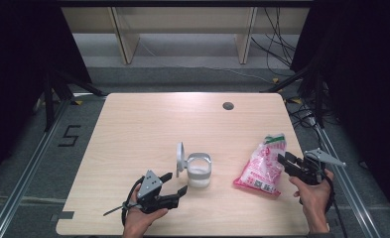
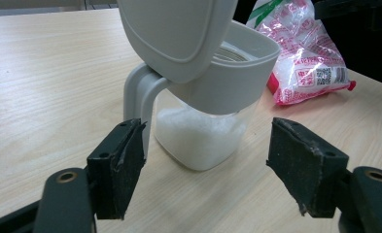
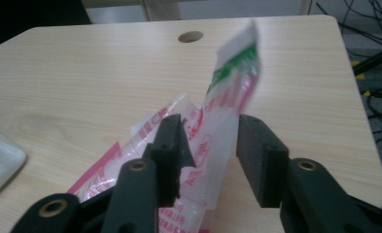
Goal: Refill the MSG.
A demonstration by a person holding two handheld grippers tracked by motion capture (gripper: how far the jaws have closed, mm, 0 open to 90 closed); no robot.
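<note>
left gripper [image 1: 176, 183] low on desk [image 1: 133, 129], jaws spread, aimed at jar [image 1: 199, 170]; right gripper [image 1: 285, 160] right of jar, jaws apart straddling bag [image 1: 262, 166]

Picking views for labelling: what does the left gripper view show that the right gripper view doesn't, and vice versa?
Left gripper view alone: the left tool, jaws wide apart with nothing between them, aimed at the container of white granules, with its grey collar, handle and flipped-up lid.

Right gripper view alone: the right tool, jaws either side of the bag's upper part, gap still visible; the table's round hole; cables on the floor.

Both: the pink-and-white bag and the wooden table.
</note>
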